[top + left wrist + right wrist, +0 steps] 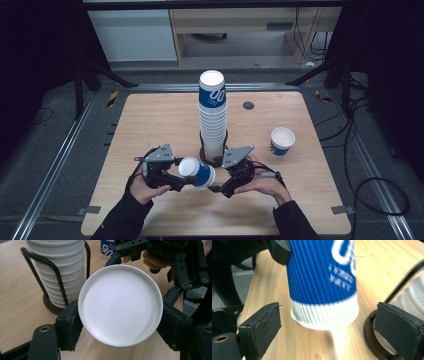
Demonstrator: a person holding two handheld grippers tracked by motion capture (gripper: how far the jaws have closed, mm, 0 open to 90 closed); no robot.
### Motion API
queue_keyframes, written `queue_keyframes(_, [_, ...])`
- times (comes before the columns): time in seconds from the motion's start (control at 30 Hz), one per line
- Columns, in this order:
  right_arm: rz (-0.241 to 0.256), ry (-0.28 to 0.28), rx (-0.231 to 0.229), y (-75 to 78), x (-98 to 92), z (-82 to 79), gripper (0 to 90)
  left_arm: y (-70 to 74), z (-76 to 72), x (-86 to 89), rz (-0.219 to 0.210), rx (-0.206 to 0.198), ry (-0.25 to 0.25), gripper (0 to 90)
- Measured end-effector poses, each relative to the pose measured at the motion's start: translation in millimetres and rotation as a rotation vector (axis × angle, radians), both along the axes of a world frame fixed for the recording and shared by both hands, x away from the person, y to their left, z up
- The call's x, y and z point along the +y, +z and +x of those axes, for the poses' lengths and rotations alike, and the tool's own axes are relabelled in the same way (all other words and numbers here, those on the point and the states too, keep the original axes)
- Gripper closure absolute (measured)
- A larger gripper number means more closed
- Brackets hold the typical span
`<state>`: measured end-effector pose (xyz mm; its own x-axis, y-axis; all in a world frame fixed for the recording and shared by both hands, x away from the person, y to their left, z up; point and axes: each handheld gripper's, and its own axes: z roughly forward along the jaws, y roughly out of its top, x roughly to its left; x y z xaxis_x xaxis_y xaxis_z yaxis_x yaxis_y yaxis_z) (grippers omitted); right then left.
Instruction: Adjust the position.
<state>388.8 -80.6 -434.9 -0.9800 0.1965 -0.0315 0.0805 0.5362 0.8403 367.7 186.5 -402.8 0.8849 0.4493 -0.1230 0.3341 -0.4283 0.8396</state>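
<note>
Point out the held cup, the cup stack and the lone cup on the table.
held cup [196, 171], high view, its blue side wall.
cup stack [213, 120], high view, the ribbed white middle.
lone cup [282, 142], high view, its blue wall.

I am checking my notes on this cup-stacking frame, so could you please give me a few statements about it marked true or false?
1. The left claw grips a paper cup at its rim. True.
2. The right claw is clamped on that cup's base. False: its jaws stand open on either side of the base, apart from it.
3. The tall stack of cups stands in a black wire holder. True.
4. A single cup lies on its side at the table's right. False: it stands upright, mouth up.
5. The held cup is plain white outside. False: its wall is blue with a white base band.
</note>
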Motion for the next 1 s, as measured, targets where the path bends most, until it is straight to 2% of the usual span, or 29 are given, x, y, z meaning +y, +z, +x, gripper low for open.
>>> queue_keyframes(0.2, [0.068, -0.021, 0.041, -1.8, -10.7, 3.4, 7.2, 3.3, 0.2, 5.5, -0.050, -0.015, 0.011, 27.3])
queue_keyframes(0.27, [0.075, -0.021, 0.047, -3.2, -11.2, 4.1, 7.1, 4.2, -0.8, 5.5, -0.069, -0.022, 0.011, 27.3])
queue_keyframes(0.5, [0.150, 0.018, 0.094, -5.4, -8.1, 4.4, 6.9, 6.5, -6.2, 0.3, -0.125, -0.035, -0.025, 27.4])
queue_keyframes(0.67, [0.169, 0.042, 0.110, -8.9, -3.4, 3.9, 6.5, 5.7, -9.7, -5.2, -0.134, -0.042, -0.048, 27.5])
queue_keyframes(0.8, [0.188, 0.066, 0.118, -10.1, 0.1, 3.0, 6.4, 5.0, -10.6, -7.6, -0.145, -0.033, -0.067, 27.4])
queue_keyframes(1.0, [0.204, 0.085, 0.124, -12.7, 4.0, 3.5, 9.7, 3.9, -11.5, -10.7, -0.139, -0.027, -0.086, 27.4])
